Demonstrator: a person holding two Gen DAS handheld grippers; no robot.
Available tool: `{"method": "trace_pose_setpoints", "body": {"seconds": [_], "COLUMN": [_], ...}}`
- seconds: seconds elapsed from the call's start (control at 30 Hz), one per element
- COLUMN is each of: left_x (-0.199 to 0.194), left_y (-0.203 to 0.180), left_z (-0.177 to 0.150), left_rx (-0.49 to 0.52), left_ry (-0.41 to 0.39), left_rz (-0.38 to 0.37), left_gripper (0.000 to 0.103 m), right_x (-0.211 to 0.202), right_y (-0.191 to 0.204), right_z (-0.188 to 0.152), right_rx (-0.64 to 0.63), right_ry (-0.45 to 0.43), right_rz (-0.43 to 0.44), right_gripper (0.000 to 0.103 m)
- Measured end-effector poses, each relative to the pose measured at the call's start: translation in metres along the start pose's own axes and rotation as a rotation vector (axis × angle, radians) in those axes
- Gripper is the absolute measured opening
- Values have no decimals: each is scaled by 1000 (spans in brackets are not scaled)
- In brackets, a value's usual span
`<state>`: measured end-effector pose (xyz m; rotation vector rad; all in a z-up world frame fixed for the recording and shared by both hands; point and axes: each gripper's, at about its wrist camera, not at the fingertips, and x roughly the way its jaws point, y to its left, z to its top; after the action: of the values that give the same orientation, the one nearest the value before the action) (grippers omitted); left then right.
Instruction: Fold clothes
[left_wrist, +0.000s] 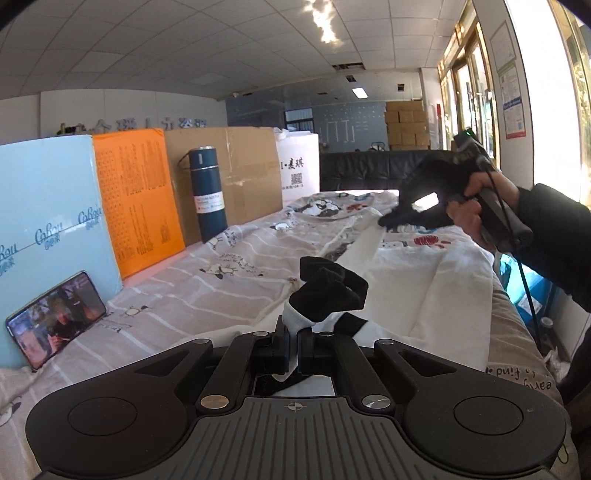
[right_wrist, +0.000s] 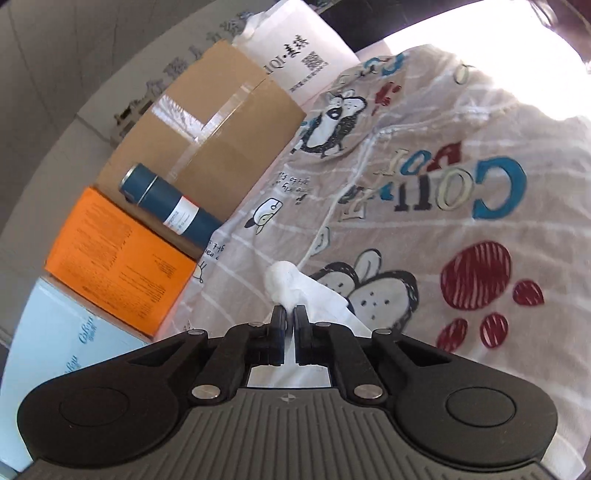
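Left hand-held gripper (left_wrist: 293, 341), clenched on a black-and-white knitted sock (left_wrist: 325, 291): the white cuff is pinched between the pads and the black toe bunches up just ahead of them. Right hand-held gripper (right_wrist: 290, 317), clenched on a wad of white cloth (right_wrist: 295, 286), apparently the far end of the same long white piece (left_wrist: 364, 245) that runs across the bed between the two tools; whether it is a second sock or the same one cannot be told. In the left wrist view the right tool is carried by a hand (left_wrist: 476, 206) in a dark sleeve.

Risks, as judged: each grip takes only a small pinch near the tips, so a sharp pull apart could draw the cloth out of one jaw; the bunched black toe may fold crooked if laid down unsmoothed; the beige cartoon-printed bedsheet (right_wrist: 461, 229) is loose and wrinkled and could be caught with the sock.

Surroundings: along the left edge of the bed stand a tall dark-blue steel flask (left_wrist: 208, 195), a brown cardboard box (left_wrist: 236, 170), an orange printed box (left_wrist: 138, 199), a pale-blue carton (left_wrist: 51, 214) and a smartphone (left_wrist: 55, 319) propped against it. The upright flask is the likeliest to be toppled by a wide sweep leftward
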<state>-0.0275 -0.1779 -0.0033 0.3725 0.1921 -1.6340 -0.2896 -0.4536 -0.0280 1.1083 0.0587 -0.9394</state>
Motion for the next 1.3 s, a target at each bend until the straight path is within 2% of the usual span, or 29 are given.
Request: {"method": "trace_pose_setpoints", "body": {"seconds": [0.13, 0.2, 0.23, 0.27, 0.3, 0.33, 0.43, 0.53, 0.6, 0.63, 0.67, 0.73, 0.8, 0.97, 1.07, 1.13, 1.17, 1.23, 1.3], "left_x": [-4, -5, -5, -4, -4, -4, -3, -5, -7, -7, -8, -9, -10, -11, -11, -11, -11, -11, -11], "left_y": [-2, -4, -5, -6, -7, -9, -12, -12, -11, -11, -11, -10, -10, -5, -2, -4, -5, -7, -9], "left_z": [-1, -4, -5, -6, -7, -7, -8, -8, -9, -9, -9, -9, -8, -8, -8, -8, -8, -8, -9], "left_rx": [14, 20, 21, 22, 25, 28, 35, 30, 26, 25, 24, 20, 16, -5, -18, -7, -1, 16, 36], "left_ry": [23, 40, 47, 52, 54, 56, 60, 56, 51, 49, 47, 41, 33, 23, 24, 27, 29, 36, 52], "left_rz": [-15, -19, -16, -13, -10, -8, 0, 1, -3, -5, -5, -4, -3, 5, 20, 5, -3, -26, -40], "left_gripper": [3, 3, 3, 3, 3, 3, 3, 3, 3, 3, 3, 3, 3, 3, 3, 3, 3, 3, 3], "right_x": [-6, -13, -18, -23, -26, -28, -21, 4, 20, 28, 37, 52, 52, 29, 17, 9, 4, -6, -12], "right_y": [-32, -34, -33, -29, -23, -16, 7, 32, 43, 45, 46, 36, 24, -21, -41, -48, -47, -33, -16], "right_z": [-11, -11, -9, -6, -4, -2, -2, -9, -12, -11, -8, 2, 15, 44, 51, 54, 56, 61, 64], "right_rx": [128, 119, 93, 48, -17, -79, -263, -475, -544, -544, -537, -433, -275, 218, 417, 491, 488, 338, 151], "right_ry": [27, 21, 6, -13, -31, -47, -45, 28, 45, 57, 82, 154, 192, 194, 144, 107, 91, 64, 68], "right_rz": [18, 29, 18, 9, 3, -3, -16, -72, -122, -145, -166, -200, -181, -10, 110, 166, 169, 109, 53], "right_gripper": [8, 9, 15, 39, 57, 80, 79, 79, 77, 71, 48, 15, 12, 11, 6, 6, 6, 13, 51]}}
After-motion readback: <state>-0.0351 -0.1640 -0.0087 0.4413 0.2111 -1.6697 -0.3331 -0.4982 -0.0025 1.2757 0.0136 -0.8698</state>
